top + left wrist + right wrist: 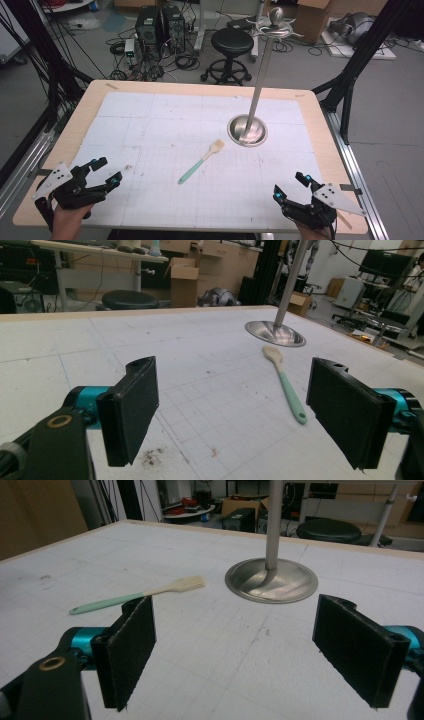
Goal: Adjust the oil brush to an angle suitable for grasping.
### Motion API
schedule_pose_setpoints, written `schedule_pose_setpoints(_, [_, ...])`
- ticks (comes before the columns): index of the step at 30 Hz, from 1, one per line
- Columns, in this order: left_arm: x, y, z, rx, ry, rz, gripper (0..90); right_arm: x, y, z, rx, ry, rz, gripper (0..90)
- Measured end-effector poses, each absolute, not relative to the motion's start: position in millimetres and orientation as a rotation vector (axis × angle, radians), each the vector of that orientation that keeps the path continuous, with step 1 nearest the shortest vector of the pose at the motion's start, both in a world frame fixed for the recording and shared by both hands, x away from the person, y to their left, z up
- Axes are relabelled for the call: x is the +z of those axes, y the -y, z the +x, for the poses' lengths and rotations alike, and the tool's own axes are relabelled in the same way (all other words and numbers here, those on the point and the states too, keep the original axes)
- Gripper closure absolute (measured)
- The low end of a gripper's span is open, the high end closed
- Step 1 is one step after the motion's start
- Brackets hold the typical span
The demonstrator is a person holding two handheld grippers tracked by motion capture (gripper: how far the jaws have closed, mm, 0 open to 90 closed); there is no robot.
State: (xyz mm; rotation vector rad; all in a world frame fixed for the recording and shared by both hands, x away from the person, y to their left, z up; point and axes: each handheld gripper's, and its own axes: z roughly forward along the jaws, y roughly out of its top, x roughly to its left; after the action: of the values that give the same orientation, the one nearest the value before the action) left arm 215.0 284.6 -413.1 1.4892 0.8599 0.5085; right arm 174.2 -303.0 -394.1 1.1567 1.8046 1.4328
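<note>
Plainly, both tongs, left (106,171) and right (290,186), stood wide open and empty. The brush (201,162) lay between them, slanting toward the stand (247,130), handle nearer the left.

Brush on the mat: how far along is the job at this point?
Nothing looks done yet. The brush lies flat on the mat, apart from the metal stand. The left gripper and right gripper are open and empty near the table's front edge. Approaching, gripping and moving the brush all remain.
</note>
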Motion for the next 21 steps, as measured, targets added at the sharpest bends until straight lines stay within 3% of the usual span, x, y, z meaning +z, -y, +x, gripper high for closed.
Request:
schedule_pose_setpoints(12, [-414, -288, 218, 0.505, -0.871, 1.476, 21.4, -394, 289, 192, 1.482, -1.869, 1.137, 17.8])
schedule_pose_setpoints(17, [-415, -287, 218, 0.49, -0.856, 1.486, 22.7, -394, 270, 212, 1.499, -1.937, 1.102, 29.5])
schedule_pose_setpoints(18, [-415, -288, 218, 0.486, -0.858, 1.479, 22.7, -393, 257, 223, 1.507, -1.987, 1.061, 40.7])
schedule_pose_setpoints(21, [-415, -290, 217, 0.486, -0.86, 1.476, 22.7, -393, 246, 235, 1.521, -2.015, 1.03, 51.9])
